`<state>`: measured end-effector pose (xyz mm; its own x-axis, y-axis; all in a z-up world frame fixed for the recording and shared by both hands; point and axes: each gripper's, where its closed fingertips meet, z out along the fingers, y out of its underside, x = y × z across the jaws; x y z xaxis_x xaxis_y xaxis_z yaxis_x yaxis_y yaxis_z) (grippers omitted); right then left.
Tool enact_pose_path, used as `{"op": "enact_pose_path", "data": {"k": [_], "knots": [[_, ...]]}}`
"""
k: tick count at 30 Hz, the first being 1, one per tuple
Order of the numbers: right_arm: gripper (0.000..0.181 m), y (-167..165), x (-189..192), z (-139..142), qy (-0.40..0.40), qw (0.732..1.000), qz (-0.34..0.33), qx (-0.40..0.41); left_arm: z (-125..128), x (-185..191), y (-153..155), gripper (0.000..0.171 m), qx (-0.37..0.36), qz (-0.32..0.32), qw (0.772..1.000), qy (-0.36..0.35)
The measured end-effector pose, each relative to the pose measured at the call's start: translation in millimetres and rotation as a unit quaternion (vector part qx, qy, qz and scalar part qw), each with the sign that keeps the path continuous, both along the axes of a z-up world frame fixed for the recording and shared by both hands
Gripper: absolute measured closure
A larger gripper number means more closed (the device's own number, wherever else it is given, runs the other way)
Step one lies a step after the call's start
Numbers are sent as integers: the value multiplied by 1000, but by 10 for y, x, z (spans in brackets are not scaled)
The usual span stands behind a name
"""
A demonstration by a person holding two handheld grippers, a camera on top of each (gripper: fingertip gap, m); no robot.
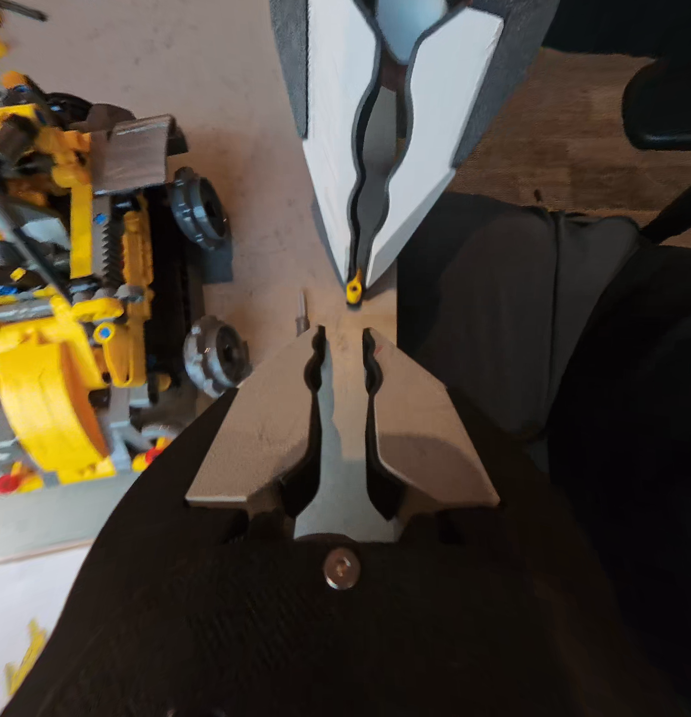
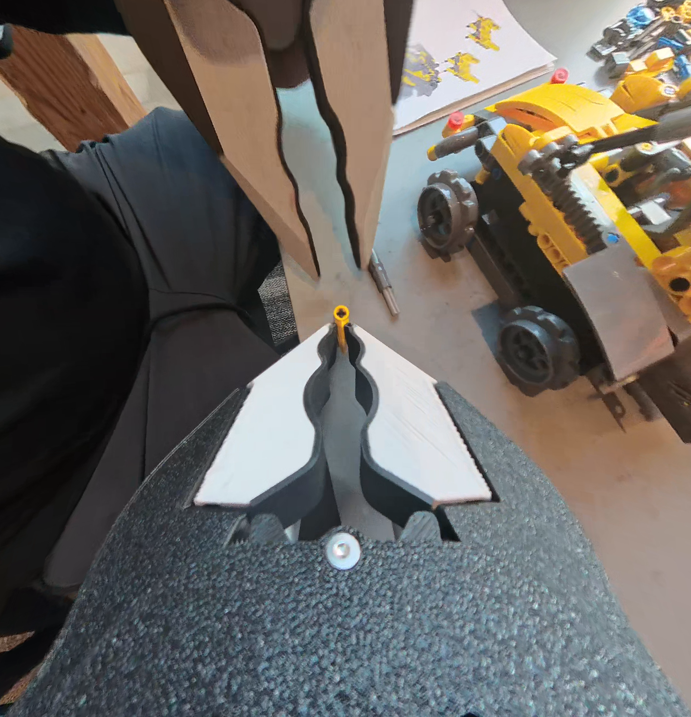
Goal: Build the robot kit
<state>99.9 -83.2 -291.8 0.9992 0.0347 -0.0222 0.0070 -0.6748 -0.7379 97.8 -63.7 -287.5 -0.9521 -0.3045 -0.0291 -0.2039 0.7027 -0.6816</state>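
Holding: the right gripper (image 2: 340, 329) has its white fingers pinched almost together on a small yellow pin (image 2: 341, 316); the pin's round end, with a cross-shaped hole, sticks out past the tips.
Left gripper (image 1: 343, 333): jaws narrowly parted and empty, with bare table showing through the gap.
Facing: the 2 grippers point tip to tip, near each other but apart; the pin sits between them, clear of the left fingertips (image 1: 319, 337).
Pin height: looks to be at or just above the table (image 1: 219, 77); I cannot tell whether it touches.
Grey rod (image 2: 382, 285): a thin axle-like piece lying flat on the table, just beside the left gripper's tips, held by neither.
Yellow model vehicle (image 2: 568, 194): a part-built brick machine with a toothed rack along its body, standing on the table well to the side of both grippers.
Wheels: 2 dark grey toothed wheels (image 2: 446, 213) (image 2: 535, 349) on the side of the model that faces the grippers.
Booklet (image 2: 471, 58): an open page with printed pictures, beyond the model.
Loose parts (image 2: 646, 38): a blue, black and yellow heap at the far corner.
Table edge: dark fabric (image 2: 103, 271) lies past it, close to both grippers.
Focus: the left wrist view is somewhat blurred.
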Motion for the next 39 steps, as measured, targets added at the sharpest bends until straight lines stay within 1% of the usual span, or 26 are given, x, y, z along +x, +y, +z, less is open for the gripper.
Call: {"op": "enact_pose_path", "data": {"k": [3,7,9,12,16,19,21,25,39], "knots": [[179,-56,50,45,14,1000,-15,14,76,63,239,156,-1,32,999,-24],[179,-41,143,84,13,999,-23,24,88,152,353,150,-29,68,997,2],[179,-11,170,111,11,999,-21,26,40,156,341,147,-36,70,997,26],[179,-23,244,121,5,999,-28,24,-1,143,265,148,-41,65,996,39],[179,-103,296,100,15,999,-37,27,-33,152,130,150,-20,53,998,23],[179,-142,287,87,13,999,-34,24,-99,190,87,152,5,51,999,16],[179,-156,277,82,12,999,-32,23,-113,198,60,154,7,49,999,13],[179,-185,277,40,19,999,-35,21,-117,204,52,155,2,52,999,17],[179,-213,280,21,12,999,-42,19,-110,147,134,151,-32,76,996,28]]}}
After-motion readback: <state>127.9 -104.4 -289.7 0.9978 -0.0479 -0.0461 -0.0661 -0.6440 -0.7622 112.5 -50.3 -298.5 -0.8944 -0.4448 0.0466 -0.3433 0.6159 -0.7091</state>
